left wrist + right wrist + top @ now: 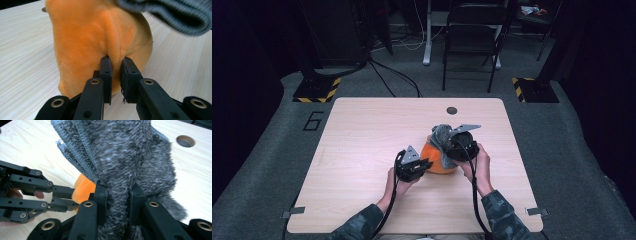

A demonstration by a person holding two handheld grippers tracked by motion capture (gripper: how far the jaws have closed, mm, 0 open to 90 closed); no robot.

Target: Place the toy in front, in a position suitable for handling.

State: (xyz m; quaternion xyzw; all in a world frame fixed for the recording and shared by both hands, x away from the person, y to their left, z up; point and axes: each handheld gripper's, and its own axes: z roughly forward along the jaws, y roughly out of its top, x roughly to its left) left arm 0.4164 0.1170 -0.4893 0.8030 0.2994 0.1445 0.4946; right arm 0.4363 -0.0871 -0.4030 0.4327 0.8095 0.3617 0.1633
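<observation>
An orange plush toy (438,159) sits on the wooden table (362,150) near its middle. My left gripper (421,166) is at the toy's left side, shut on a fold of the orange plush (100,35); in the left gripper view the two pads pinch the fabric. A fuzzy grey knitted hat (443,134) with a ribbed cuff hangs above the toy. My right gripper (451,146) is shut on the hat (130,157) and holds it over the plush (83,188). In the right gripper view the left gripper (72,198) reaches in from the left.
A round cable hole (452,110) lies in the table behind the toy. Beyond the table's far edge stand a black chair (472,35) and stands with yellow-black striped bases (317,90). Cables trail from both grippers toward the near edge.
</observation>
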